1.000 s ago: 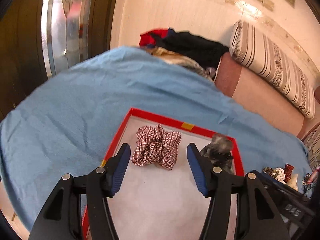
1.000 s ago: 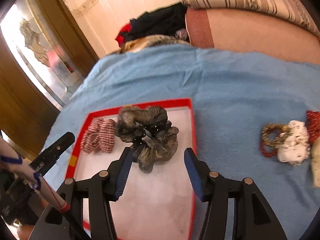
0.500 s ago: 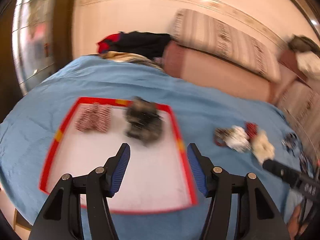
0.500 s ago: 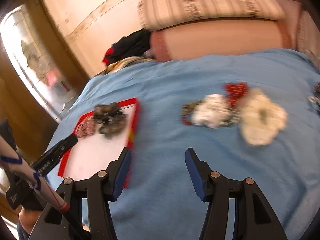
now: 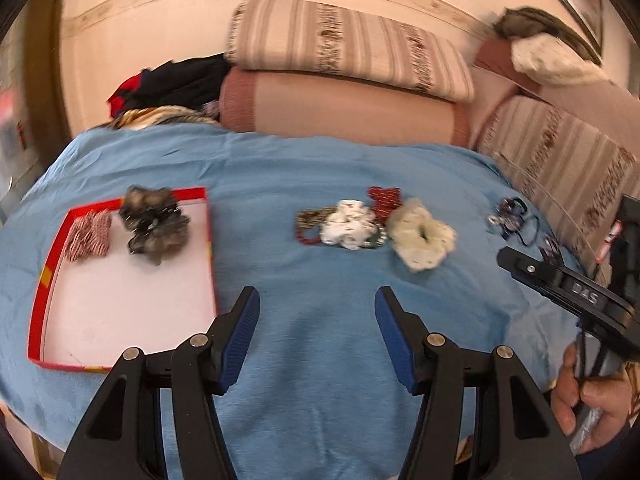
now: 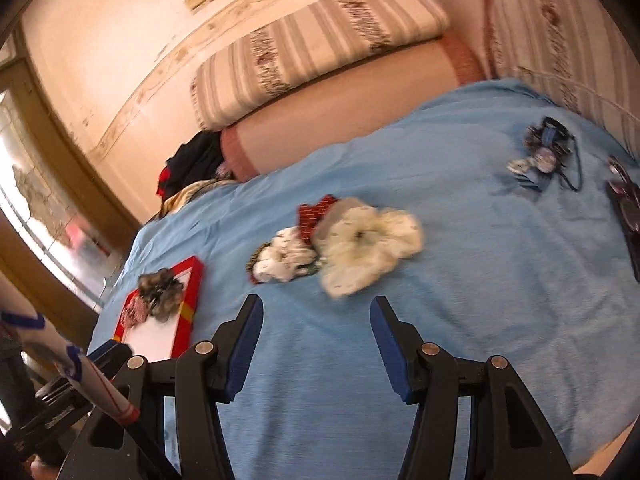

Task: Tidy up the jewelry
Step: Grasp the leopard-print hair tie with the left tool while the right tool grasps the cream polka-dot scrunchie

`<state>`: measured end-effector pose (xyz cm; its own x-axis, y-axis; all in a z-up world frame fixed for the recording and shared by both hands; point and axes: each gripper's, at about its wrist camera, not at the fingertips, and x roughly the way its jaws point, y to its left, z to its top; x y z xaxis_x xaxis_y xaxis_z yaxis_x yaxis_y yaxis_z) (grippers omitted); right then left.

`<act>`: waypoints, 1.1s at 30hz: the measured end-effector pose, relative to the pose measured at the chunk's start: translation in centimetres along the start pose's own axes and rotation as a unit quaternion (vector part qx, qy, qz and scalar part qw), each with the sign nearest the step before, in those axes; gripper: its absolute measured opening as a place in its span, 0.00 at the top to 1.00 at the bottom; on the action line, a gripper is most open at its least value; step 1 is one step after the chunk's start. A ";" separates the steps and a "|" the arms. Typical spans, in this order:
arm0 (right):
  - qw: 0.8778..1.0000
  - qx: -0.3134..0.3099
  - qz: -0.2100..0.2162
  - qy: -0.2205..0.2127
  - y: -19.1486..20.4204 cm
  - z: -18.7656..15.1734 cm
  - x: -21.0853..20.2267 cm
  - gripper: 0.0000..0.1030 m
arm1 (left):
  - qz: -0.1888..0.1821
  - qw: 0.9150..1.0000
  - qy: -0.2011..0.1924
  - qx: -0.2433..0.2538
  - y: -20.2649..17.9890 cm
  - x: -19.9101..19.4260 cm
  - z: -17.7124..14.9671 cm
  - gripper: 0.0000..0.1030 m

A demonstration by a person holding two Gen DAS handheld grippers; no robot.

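a blue bedspread (image 5: 320, 160) covers the bed. behind it a striped cushion (image 5: 344, 48) lies on a pink bolster (image 5: 340, 108) against a cream wall (image 5: 140, 28) with a patterned border.

left claw (image 5: 318, 334) agape, empty, right claw (image 6: 316, 338) likewise
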<state>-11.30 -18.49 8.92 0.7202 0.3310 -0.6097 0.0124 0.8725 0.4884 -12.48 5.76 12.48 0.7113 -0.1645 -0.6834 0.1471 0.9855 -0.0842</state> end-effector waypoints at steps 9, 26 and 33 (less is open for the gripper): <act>0.998 0.063 -0.020 0.005 -4.6 1.8 0.8 0.42 | -0.019 0.999 0.016 0.037 -1.1 5.4 3.9 0.43; 0.997 0.064 -0.004 0.032 -6.4 5.8 8.3 0.42 | -0.011 0.994 0.085 0.074 1.0 21.7 7.9 0.59; 0.997 0.073 0.003 0.032 -6.9 5.8 8.3 0.42 | -0.027 0.993 0.113 0.025 1.8 24.4 7.2 0.93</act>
<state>-1.36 -23.81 4.10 0.6750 0.3631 -0.6423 0.1125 0.8096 0.5760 10.15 3.25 0.86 0.5293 -0.1973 -0.8252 0.2189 0.9714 -0.0918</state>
